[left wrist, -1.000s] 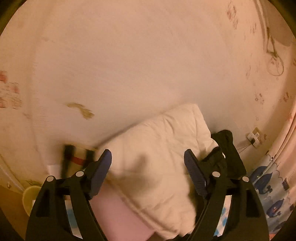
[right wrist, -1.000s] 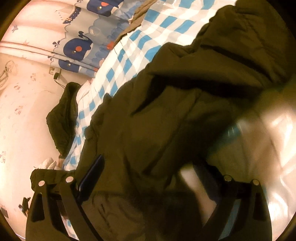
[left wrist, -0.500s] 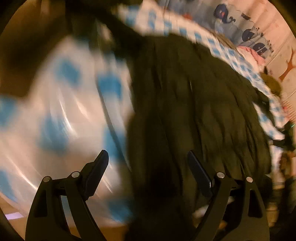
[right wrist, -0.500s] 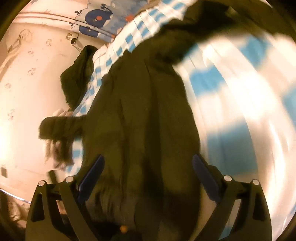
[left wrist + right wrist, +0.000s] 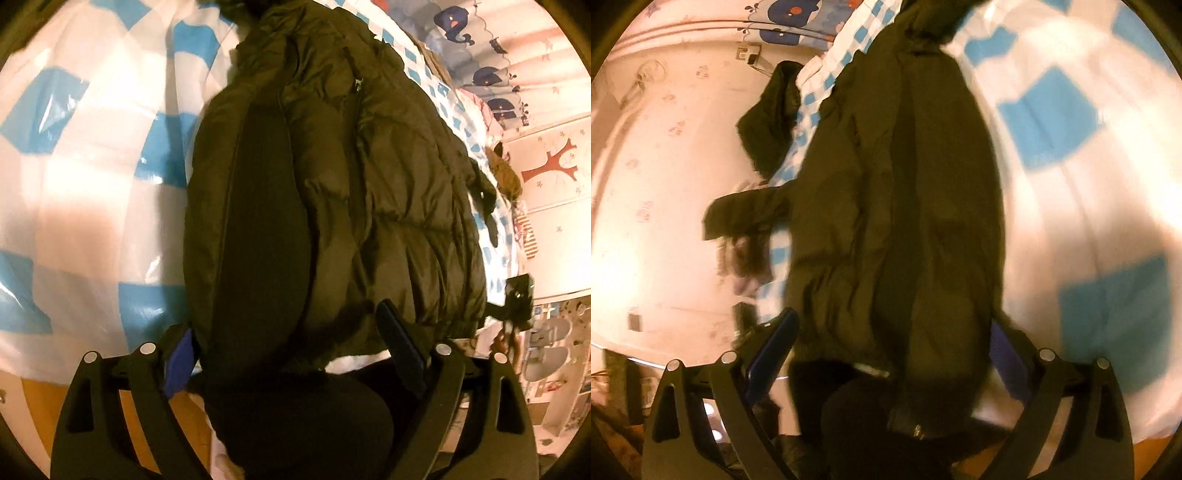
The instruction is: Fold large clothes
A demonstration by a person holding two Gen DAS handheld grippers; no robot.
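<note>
A dark olive puffer jacket (image 5: pixel 369 177) lies lengthwise on a bed with a blue-and-white checked cover (image 5: pixel 81 155). It also shows in the right wrist view (image 5: pixel 897 206), folded narrow, with one sleeve (image 5: pixel 746 214) sticking out to the left. My left gripper (image 5: pixel 288 343) is open, its fingers on either side of the jacket's near hem. My right gripper (image 5: pixel 890 343) is open too, straddling the jacket's near end. Neither holds cloth.
Another dark garment (image 5: pixel 768 114) lies at the bed's far left by the pale wall (image 5: pixel 657 184). A whale-print curtain (image 5: pixel 480 44) hangs beyond the bed. A small brown item (image 5: pixel 506 173) lies at the bed's right edge. Wooden floor (image 5: pixel 155 424) shows below.
The left wrist view swung from the wall and a white pillow down onto the jacket. The right gripper drew back from close over the jacket to its near end. Both stayed open.
</note>
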